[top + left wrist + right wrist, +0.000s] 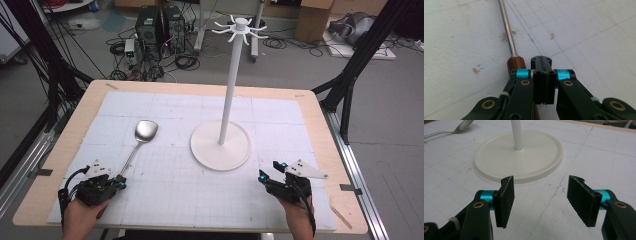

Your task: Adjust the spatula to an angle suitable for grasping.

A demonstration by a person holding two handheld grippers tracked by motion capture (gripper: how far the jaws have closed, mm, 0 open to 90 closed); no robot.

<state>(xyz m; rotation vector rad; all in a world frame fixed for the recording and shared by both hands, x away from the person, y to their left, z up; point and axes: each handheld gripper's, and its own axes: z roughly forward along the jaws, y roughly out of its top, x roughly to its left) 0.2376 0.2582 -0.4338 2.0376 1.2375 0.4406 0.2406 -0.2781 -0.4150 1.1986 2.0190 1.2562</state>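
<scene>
High view: wide pale wooden tabletop (320, 115) under a white gridded mat (200, 190). At centre, tall white hook stand with round base (220, 145), hooks at the top all bare. Left of it, long steel spatula with reddish wooden handle (140, 138) flat on the mat, blade toward the far side, handle end at the left claw (121, 183). Left gripper view: jaws pressed together just beside the handle (516, 64), seemingly not pinching it, though the contact point is hidden. Right claw (544, 195) spread wide, holding nothing, near the base rim. Judged barely begun: spatula not yet gripped, lifted or hung.
</scene>
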